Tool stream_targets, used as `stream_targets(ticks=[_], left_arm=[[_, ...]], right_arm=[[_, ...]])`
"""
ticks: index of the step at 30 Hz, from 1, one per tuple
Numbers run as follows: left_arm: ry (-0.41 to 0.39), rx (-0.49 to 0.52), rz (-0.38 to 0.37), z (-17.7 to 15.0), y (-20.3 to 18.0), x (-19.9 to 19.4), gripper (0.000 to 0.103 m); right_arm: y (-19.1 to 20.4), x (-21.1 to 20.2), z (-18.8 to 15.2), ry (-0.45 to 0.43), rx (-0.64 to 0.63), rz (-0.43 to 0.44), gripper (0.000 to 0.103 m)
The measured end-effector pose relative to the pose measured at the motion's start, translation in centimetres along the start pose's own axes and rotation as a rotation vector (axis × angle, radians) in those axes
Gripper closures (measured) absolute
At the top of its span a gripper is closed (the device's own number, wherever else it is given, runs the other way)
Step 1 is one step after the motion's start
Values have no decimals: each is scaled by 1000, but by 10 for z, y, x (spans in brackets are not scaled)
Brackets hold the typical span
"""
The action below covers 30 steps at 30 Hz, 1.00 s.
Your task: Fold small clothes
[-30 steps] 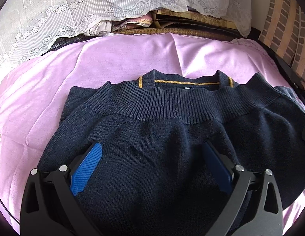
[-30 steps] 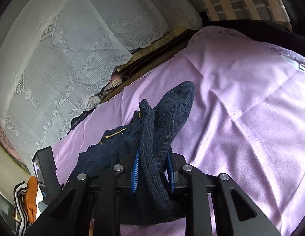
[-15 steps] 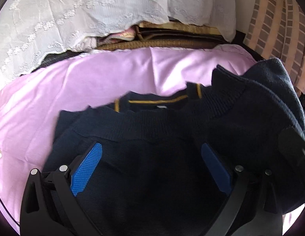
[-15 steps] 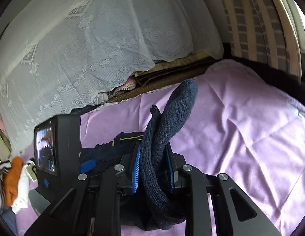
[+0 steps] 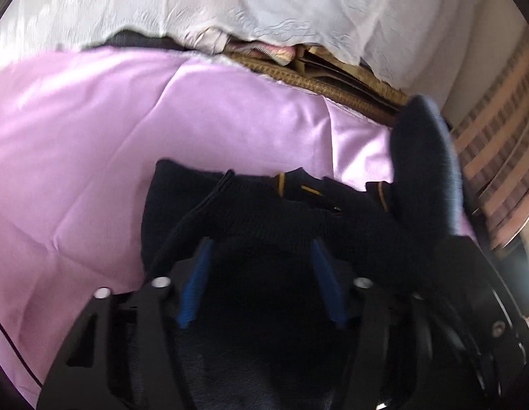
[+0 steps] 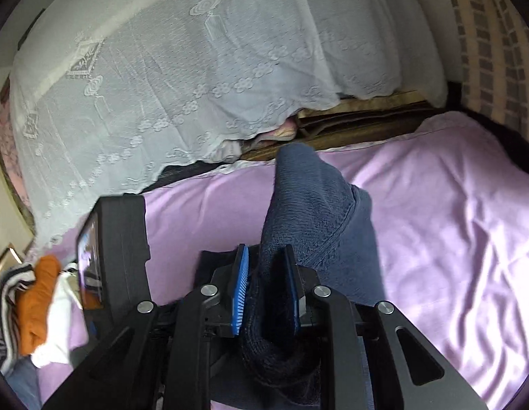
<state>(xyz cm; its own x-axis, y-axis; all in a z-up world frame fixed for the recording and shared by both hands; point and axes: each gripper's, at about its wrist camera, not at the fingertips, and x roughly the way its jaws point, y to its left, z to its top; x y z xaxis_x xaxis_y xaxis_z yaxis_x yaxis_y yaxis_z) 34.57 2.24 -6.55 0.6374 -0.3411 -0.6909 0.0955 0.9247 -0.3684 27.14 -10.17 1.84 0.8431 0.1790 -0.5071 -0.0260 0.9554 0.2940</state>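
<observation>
Navy knitted sweater (image 5: 264, 212) on lilac sheet (image 5: 127, 143): right gripper (image 6: 266, 287) still clamps its edge, now carried leftward; left gripper (image 5: 264, 287), earlier wide, has narrowed around bunched knit. Sideways fold underway.

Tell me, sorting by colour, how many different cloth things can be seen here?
Navy: 1, the knitted sweater clamped in the right gripper, with the left gripper closing around it.
Lilac: 1, the sheet beneath.
White: 1, the lace cover behind.
Orange: 1, a garment in the pile at the left.
Total: 4.
</observation>
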Motion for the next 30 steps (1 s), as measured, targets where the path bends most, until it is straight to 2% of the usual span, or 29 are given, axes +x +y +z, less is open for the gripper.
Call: stream_targets(ticks=[2, 6, 9, 11, 14, 15, 16, 19, 21, 22, 23, 27, 30], left_arm=[[-21, -21, -5, 1, 9, -7, 53], [-61, -54, -23, 4, 25, -21, 68], [-60, -116, -75, 8, 40, -25, 70], [-61, -137, -83, 10, 51, -28, 70], [-51, -143, -61, 10, 68, -25, 70], [-29, -158, -82, 8, 74, -22, 64], [-23, -181, -103, 8, 78, -22, 54], [-47, -209, -121, 11, 83, -29, 36], [-51, -198, -141, 13, 78, -33, 28], [-50, -185, -153, 13, 73, -36, 26], [-46, -169, -155, 13, 69, -37, 26], [-19, -100, -124, 10, 52, -36, 20], [20, -90, -94, 7, 52, -30, 17]], right_arm=[[6, 6, 1, 8, 23, 37, 81], [15, 17, -1, 36, 97, 142, 81], [21, 30, -2, 71, 171, 264, 83], [33, 35, -3, 65, 151, 256, 83], [42, 50, -10, 113, 163, 309, 80], [40, 48, -13, 109, 172, 329, 79], [39, 40, -14, 86, 155, 326, 78], [39, 10, -10, 17, -26, 248, 74], [29, -10, -17, -4, -110, 210, 61], [22, -17, -22, -14, -134, 184, 53], [18, -25, -32, -16, -170, 151, 51], [9, -42, -63, -27, -296, 53, 49], [16, -42, -81, -20, -410, -11, 40]])
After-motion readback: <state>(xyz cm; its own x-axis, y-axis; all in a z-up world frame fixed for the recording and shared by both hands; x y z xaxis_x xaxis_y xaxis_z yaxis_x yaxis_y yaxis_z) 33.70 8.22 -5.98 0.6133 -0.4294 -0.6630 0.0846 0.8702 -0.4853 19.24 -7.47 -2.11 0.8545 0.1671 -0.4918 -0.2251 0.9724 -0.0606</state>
